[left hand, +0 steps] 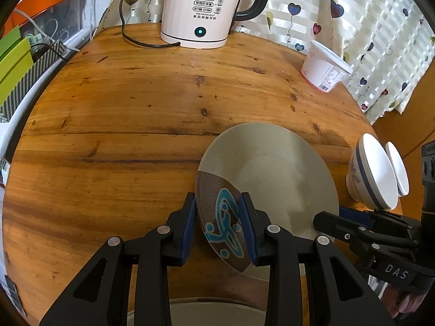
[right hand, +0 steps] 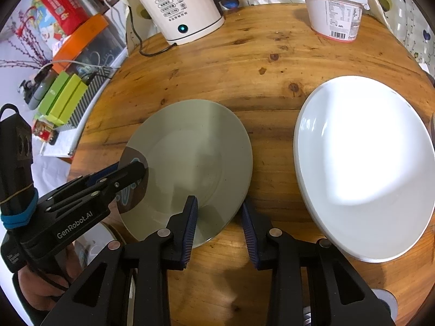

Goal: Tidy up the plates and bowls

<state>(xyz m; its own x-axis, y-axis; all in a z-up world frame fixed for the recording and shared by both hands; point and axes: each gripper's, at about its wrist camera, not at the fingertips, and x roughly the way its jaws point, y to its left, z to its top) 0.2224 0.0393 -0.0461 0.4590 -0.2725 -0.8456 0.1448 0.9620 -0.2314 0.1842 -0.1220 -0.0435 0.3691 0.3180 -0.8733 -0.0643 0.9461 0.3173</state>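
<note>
A grey plate (left hand: 272, 174) with a brown patch and blue pattern rests on the round wooden table (left hand: 122, 125). My left gripper (left hand: 217, 228) has its jaws on either side of the plate's patterned rim, with a gap showing. My right gripper (right hand: 218, 222) is open, straddling the near right rim of the same plate (right hand: 195, 163); it shows in the left wrist view (left hand: 350, 217). A large white plate (right hand: 367, 163) lies to the right. A white bowl with a blue band (left hand: 372, 174) stands at the right table edge.
A white kettle (left hand: 201, 8) with its black cord stands at the back. A white tub (left hand: 326, 68) sits back right. Green boxes (left hand: 13, 62) and clutter lie left of the table. Another pale dish rim (left hand: 204, 309) shows under my left gripper.
</note>
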